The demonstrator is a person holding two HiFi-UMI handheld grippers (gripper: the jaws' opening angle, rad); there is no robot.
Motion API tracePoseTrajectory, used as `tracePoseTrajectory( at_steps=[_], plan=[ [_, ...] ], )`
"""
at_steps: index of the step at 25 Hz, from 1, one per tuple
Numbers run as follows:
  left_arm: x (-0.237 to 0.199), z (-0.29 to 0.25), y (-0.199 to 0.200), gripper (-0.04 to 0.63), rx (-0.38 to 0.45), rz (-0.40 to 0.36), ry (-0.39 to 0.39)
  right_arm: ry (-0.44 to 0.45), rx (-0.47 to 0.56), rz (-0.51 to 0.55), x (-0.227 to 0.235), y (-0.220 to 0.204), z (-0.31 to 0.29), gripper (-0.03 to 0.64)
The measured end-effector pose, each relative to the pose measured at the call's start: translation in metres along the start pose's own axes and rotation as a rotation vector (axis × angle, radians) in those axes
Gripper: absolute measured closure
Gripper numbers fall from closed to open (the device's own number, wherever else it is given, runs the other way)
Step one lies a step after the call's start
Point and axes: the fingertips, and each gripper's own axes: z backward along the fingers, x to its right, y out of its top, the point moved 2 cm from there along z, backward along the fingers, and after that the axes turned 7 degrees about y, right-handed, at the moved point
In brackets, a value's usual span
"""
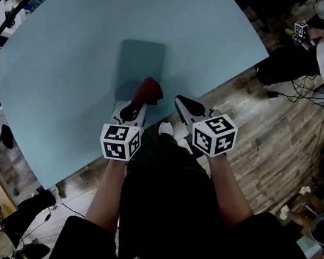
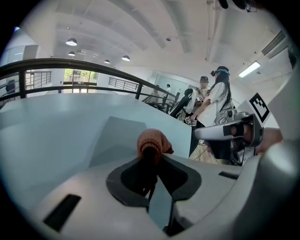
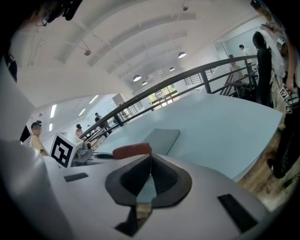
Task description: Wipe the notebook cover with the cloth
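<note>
The notebook [image 1: 140, 66] lies flat on the light blue worktop [image 1: 48, 84], near the middle, cover up. Its long sides run away from the person.

Left gripper [image 1: 136, 106]: the fingers are closed on the red cloth [image 1: 149, 89]. In the left gripper view the cloth [image 2: 152, 141] is pinched between the finger pads [image 2: 174, 174] and bunches up in a rounded wad beyond the tips of the left gripper [image 2: 151, 158]. The wad sits over the near right corner of the notebook [image 2: 117, 136]. Contact between cloth and cover cannot be confirmed from any view.

Right gripper [image 1: 183, 103]: the fingers are fully together with nothing between them. The right gripper view shows the two dark pads [image 3: 165, 180] meeting at the tips of the right gripper [image 3: 150, 159]. This gripper is held over the near edge of the worktop, just to the right of the left gripper and clear of the notebook [image 3: 161, 138]. From this view the cloth [image 3: 132, 150] shows to the left, at the notebook's near end.

Both marker cubes, left [image 1: 120, 141] and right [image 1: 214, 135], face up towards the head camera.
</note>
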Motion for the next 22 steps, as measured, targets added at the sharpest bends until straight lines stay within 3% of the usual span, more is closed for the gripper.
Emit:
tracePoseTrajectory(
  at_steps=[22],
  plan=[
    [-0.082,0.036,-0.012,0.523,-0.014,0.065,0.216,0.074,-0.007,0.042,-0.033,0.012,-0.023,0.609]
  ],
)
